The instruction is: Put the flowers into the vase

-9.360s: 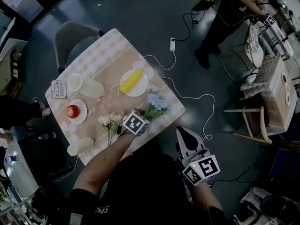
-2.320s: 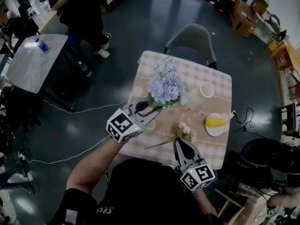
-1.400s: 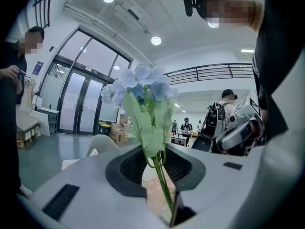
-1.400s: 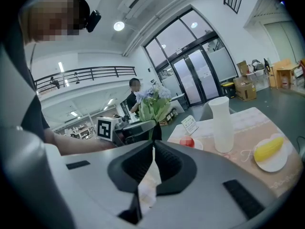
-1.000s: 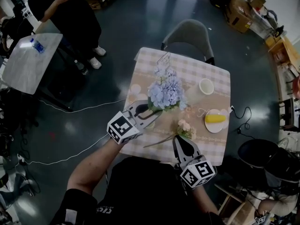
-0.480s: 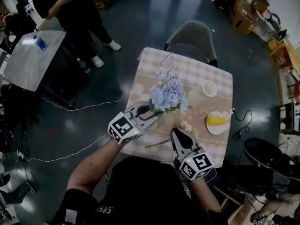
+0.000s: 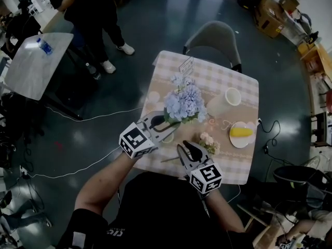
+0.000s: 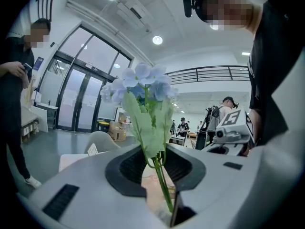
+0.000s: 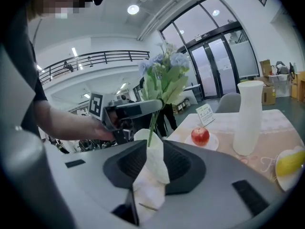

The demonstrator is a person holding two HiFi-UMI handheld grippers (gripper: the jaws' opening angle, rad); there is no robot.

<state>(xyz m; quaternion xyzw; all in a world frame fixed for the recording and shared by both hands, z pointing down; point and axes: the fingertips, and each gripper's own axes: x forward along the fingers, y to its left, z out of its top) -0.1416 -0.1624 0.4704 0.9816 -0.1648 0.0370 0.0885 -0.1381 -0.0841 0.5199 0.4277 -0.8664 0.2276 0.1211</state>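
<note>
Blue flowers (image 7: 184, 101) in your left tongs (image 7: 171, 127); right tongs (image 7: 182, 149) narrowly open by the pale flowers (image 7: 207, 140).

From your head view, your left tongs hold the blue flowers upright over the near-left part of the tabletop (image 7: 223, 74), and your right tongs sit just beside the pale flowers lying there. Your left gripper view shows the jaws pinched on the green stem (image 8: 159, 175). Your right gripper view shows jaws a little apart, having just been opening, gripping nothing; beyond the gap stands the white vase (image 9: 151, 163), the blue bunch's stem reaching its mouth.
</note>
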